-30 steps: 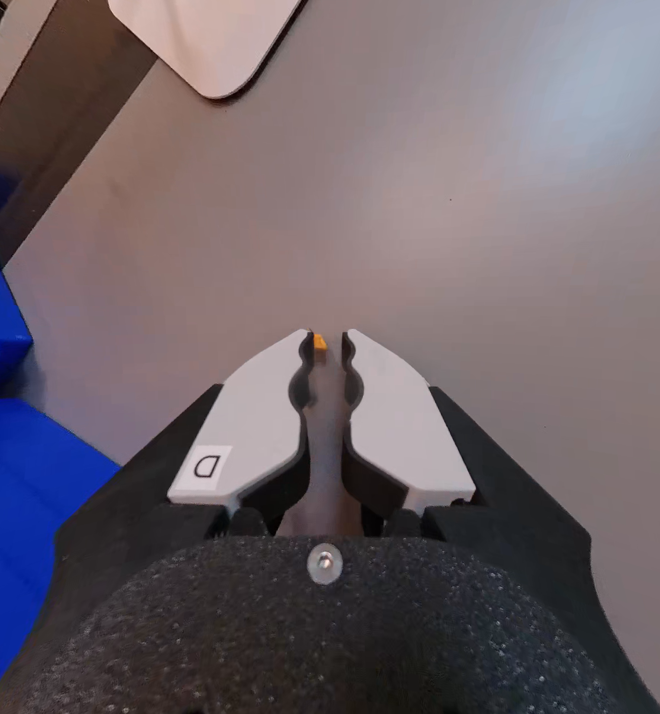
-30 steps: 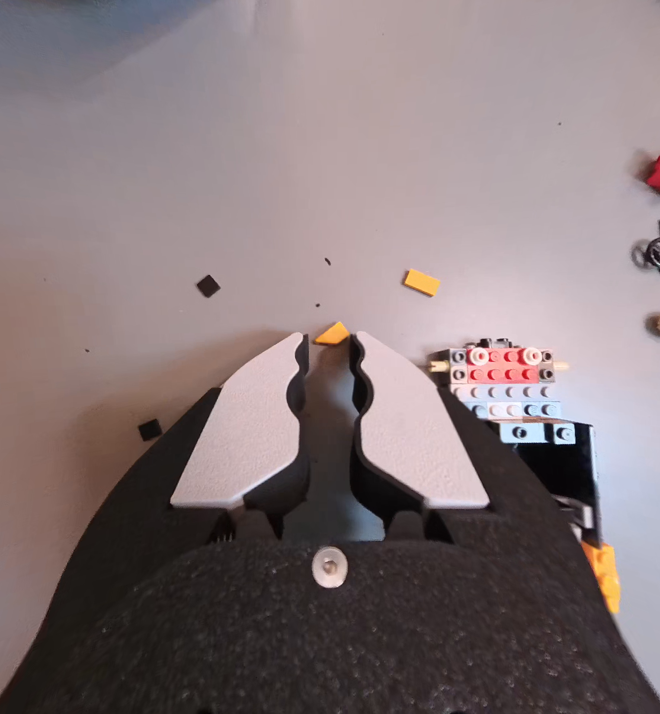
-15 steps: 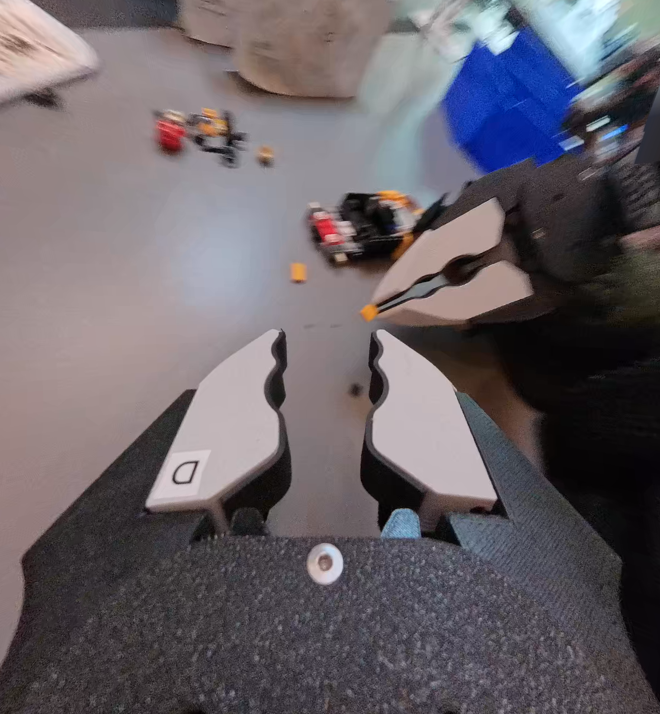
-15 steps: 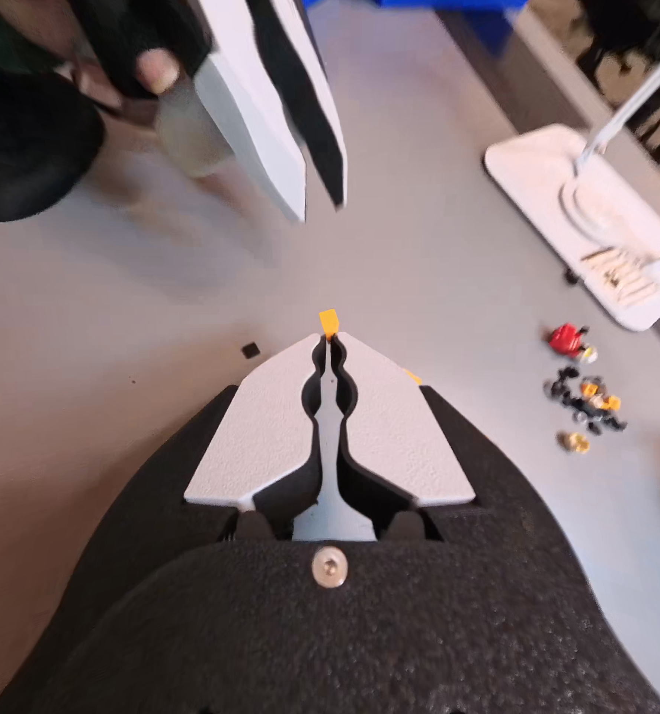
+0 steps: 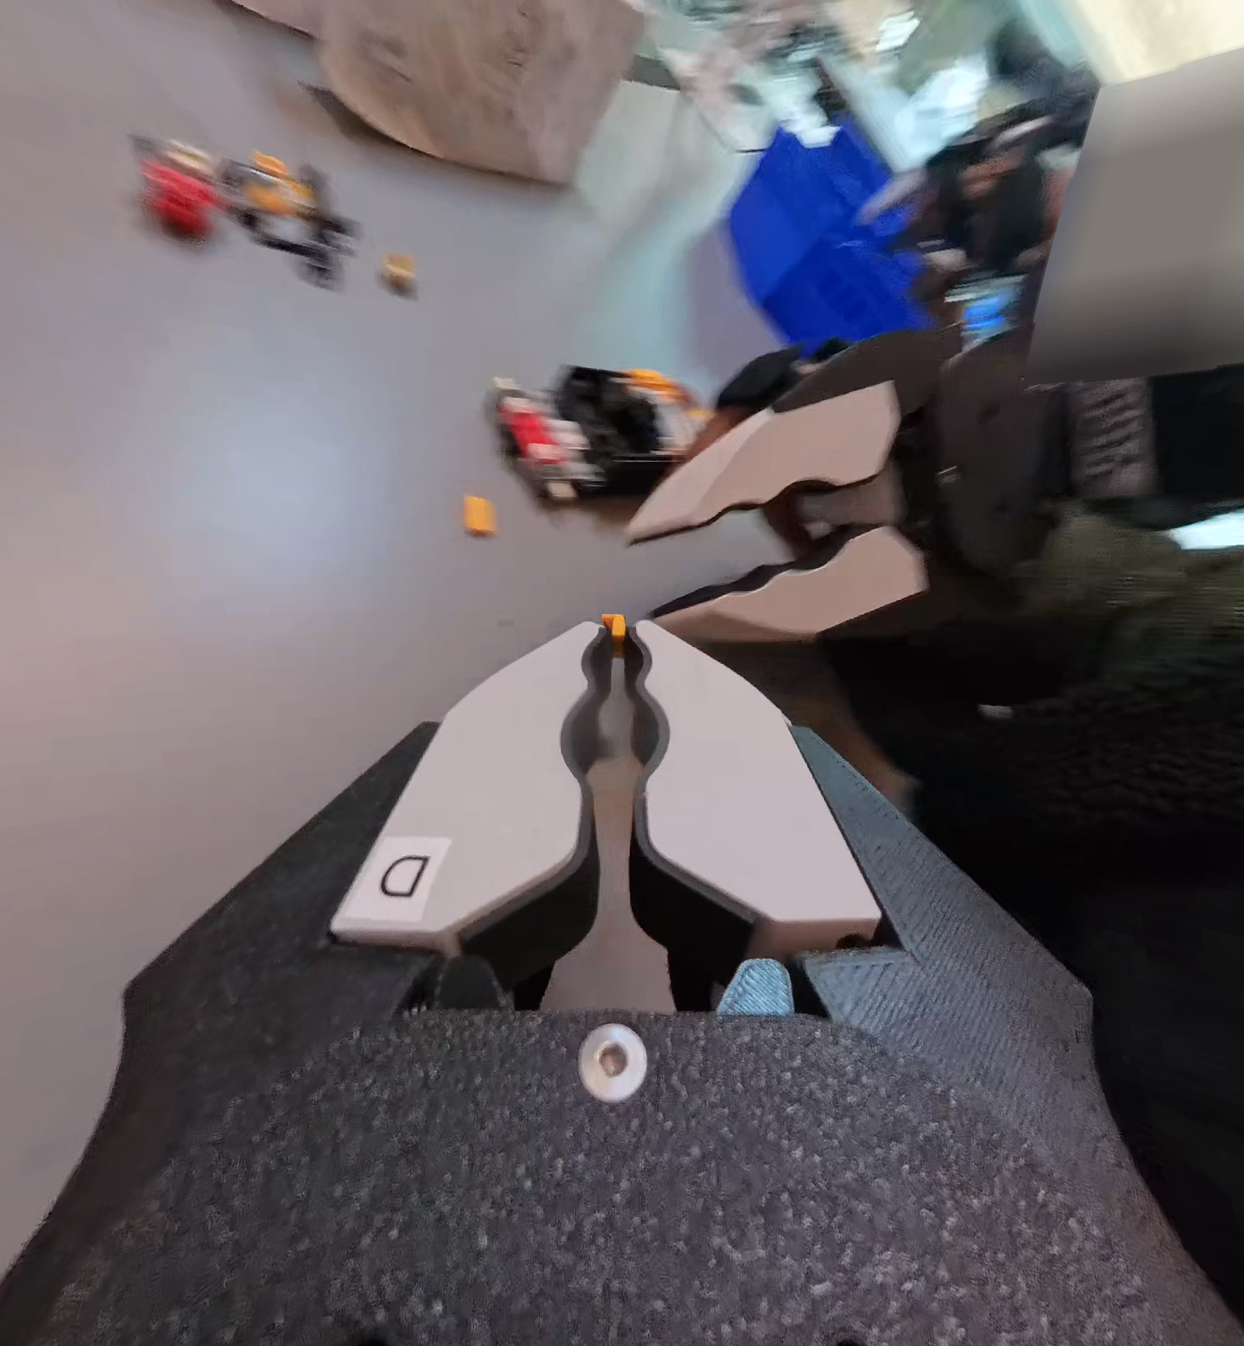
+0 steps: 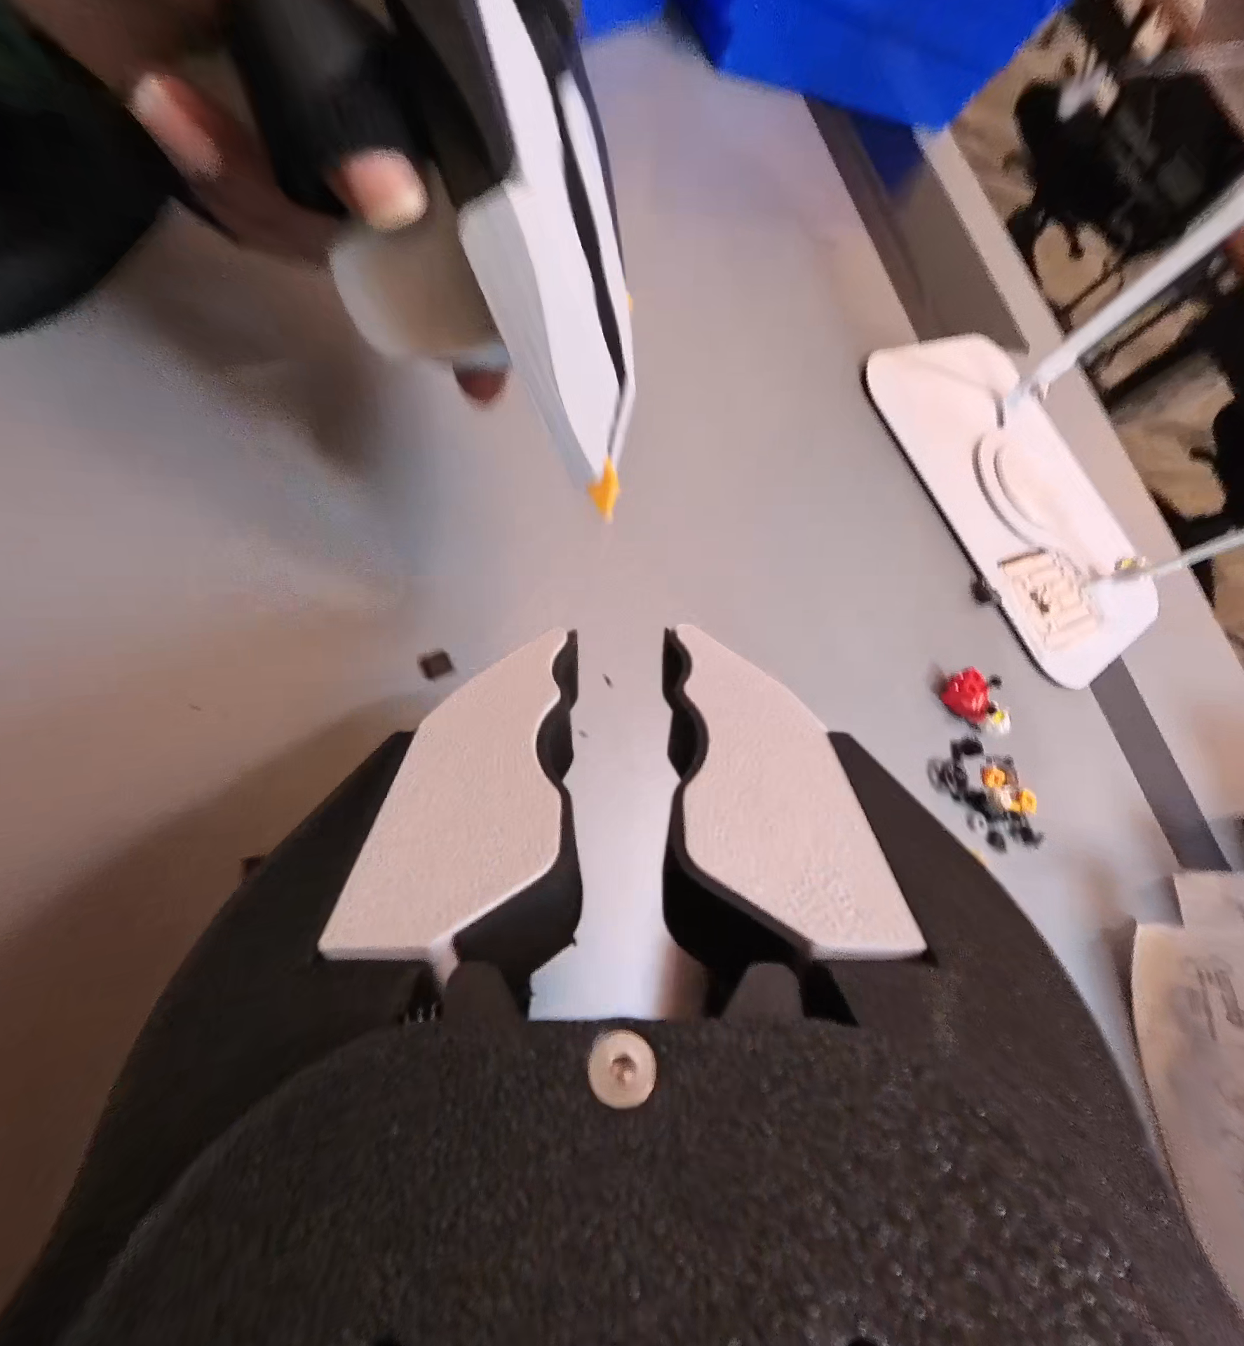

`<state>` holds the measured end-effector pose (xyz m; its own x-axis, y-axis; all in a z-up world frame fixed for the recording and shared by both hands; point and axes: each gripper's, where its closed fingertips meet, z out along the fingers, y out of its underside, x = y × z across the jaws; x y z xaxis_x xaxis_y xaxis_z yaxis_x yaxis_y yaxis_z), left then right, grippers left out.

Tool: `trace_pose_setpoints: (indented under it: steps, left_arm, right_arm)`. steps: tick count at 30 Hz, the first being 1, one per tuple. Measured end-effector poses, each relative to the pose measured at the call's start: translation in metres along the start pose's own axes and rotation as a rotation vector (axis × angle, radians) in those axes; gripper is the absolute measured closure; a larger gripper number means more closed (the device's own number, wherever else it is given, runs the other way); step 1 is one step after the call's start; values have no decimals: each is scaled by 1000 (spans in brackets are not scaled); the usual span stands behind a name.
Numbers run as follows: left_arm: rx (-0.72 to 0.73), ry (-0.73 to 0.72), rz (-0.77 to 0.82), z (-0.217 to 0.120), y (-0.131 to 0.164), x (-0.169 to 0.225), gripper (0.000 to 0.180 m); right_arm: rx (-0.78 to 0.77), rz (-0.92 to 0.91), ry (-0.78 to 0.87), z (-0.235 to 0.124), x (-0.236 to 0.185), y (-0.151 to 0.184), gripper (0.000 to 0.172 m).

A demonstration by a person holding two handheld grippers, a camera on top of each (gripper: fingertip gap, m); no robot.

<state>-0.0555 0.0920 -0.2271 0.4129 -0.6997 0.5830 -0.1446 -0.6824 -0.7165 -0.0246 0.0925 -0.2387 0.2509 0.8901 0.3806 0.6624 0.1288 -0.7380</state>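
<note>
Two grippers hover over the grey table [image 6: 167,510]: the left gripper [image 5: 615,632] has its fingers clamped on a small orange plastic piece [image 5: 613,631], the right gripper [image 6: 619,641] stands with fingers apart and bare, and the shallow tip-only pinch could let the piece slip.

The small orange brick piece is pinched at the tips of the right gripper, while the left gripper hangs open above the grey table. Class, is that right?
No, the sides are swapped. The left gripper is closed on the orange brick piece, as the left wrist view shows. The right gripper is the one that is open, with only grey table between its fingers, as the right wrist view shows.
</note>
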Motion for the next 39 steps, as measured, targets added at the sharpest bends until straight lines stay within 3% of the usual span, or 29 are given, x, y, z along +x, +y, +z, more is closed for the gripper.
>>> trace_pose_setpoints:
  steps: [1,4,6,11,18,21,25,30,35,37,39]
  left_arm:
    - [-7,-141,59,-8,-2,-20,178]
    - [-64,-610,252,-46,-7,-82,178]
    - [-121,-796,300,-67,-6,-106,178]
    - [-253,-966,299,-82,11,-135,171]
    - [-200,-997,347,-90,0,-133,149]
    - [-93,-830,365,-71,-10,-105,148]
    - [4,-385,163,-30,-5,-53,151]
    - [30,21,-107,-1,3,-8,153]
    - [29,196,-258,5,4,10,159]
    - [28,241,-278,3,4,14,178]
    - [23,249,-254,0,3,16,178]
  right_arm:
    - [-51,22,3,3,8,9,149]
    - [-237,114,-26,14,26,38,142]
    - [-344,200,-84,22,27,52,137]
    - [-499,301,-156,34,28,66,135]
    - [-551,401,-216,37,29,70,149]
    - [-515,345,-213,38,28,67,156]
    - [-379,235,-221,36,17,51,156]
    - [-85,18,-199,22,2,-2,156]
    - [25,-152,-145,12,-12,-28,156]
    - [36,-179,-128,11,-12,-33,156]
    - [57,-175,-124,9,-12,-37,155]
